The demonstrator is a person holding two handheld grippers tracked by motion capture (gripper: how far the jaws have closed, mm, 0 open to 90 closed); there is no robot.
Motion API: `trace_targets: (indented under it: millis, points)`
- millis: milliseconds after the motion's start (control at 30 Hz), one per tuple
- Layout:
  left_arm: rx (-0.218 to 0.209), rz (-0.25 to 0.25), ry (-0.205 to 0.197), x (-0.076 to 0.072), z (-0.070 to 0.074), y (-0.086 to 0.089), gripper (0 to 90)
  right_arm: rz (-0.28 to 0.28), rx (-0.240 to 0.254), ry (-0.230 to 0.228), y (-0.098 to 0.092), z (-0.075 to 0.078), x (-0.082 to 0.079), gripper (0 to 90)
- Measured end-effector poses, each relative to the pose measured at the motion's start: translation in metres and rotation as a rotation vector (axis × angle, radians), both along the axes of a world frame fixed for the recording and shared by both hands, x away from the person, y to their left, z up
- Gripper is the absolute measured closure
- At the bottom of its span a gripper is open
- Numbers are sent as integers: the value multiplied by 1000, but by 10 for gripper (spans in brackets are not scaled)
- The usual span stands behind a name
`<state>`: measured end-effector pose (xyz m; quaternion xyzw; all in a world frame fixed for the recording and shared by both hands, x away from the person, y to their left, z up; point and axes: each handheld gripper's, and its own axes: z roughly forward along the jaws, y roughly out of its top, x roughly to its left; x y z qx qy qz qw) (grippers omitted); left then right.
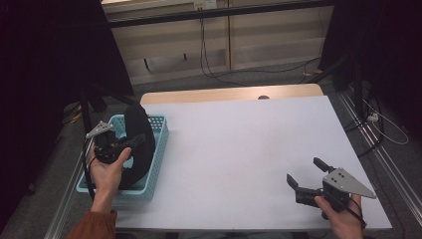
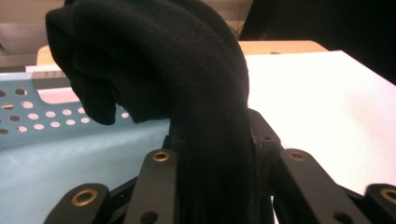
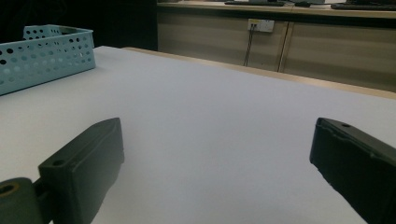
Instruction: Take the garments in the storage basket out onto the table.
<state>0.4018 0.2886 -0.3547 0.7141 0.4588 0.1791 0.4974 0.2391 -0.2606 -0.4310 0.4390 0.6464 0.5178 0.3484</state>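
A black cloth (image 1: 138,144) is pinched by the left gripper (image 1: 130,143) at the frame's left, arched over the blue basket (image 1: 158,144); the right gripper (image 1: 304,174), spread, is held at lower right.

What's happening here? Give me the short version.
A person works at a white table with a gripper in each hand. The left gripper is shut on a black cloth and holds it over the light blue basket at the table's left edge. The right gripper rests open near the right front corner, with nothing between its jaws.
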Motion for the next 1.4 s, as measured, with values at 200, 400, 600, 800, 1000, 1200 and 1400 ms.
trace_targets:
  millis: [200,400,600,800,1000,1200,1400]
  points:
    - [-20,20,-61,-4,4,1,698,0,-1,-1,0,0,0,20]
    - [-27,31,-101,-8,9,0,697,0,-1,-2,0,0,0,20]
    - [-36,44,-135,-11,13,-2,697,-1,0,-2,0,0,0,20]
    - [-52,52,-161,-13,20,-3,698,-1,1,-2,0,0,0,20]
    - [-70,58,-190,-15,29,-2,698,-4,-1,-1,0,0,1,20]
    - [-82,62,-210,-15,36,-3,698,-3,0,-2,0,0,1,20]
    - [-99,74,-239,-17,46,0,698,-2,2,-4,0,0,1,20]
